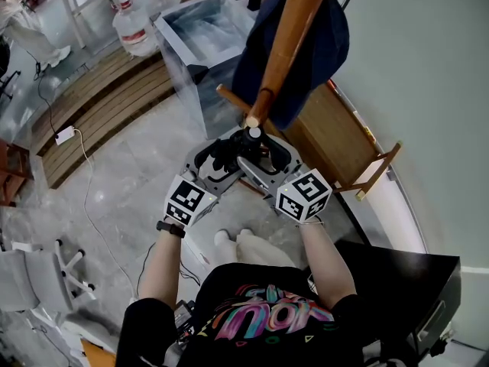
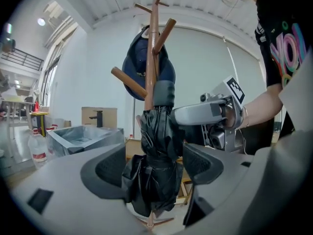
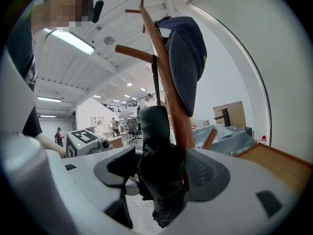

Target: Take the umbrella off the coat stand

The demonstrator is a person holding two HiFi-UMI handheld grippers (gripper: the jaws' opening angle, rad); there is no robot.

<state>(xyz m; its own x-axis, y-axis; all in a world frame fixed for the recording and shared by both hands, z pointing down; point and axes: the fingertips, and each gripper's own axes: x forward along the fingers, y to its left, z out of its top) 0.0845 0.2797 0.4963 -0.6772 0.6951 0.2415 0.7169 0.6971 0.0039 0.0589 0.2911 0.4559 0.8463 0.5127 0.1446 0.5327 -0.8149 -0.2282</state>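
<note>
1. One wooden coat stand (image 1: pixel 293 48) slants across the upper right of the head view, with a navy cap (image 1: pixel 321 44) hung on it.
2. The folded black umbrella (image 2: pixel 157 131) hangs against the pole at frame centre (its hanging point is unclear).
3. Left gripper (image 2: pixel 154 173) and right gripper (image 3: pixel 159 170) bracket it from below centre, jaws spread wide, gripping nothing.
4. Pads (image 2: pixel 110 171) should probably close squarely on the bundled canopy, clear of the pole, then lift before pulling away.
</note>
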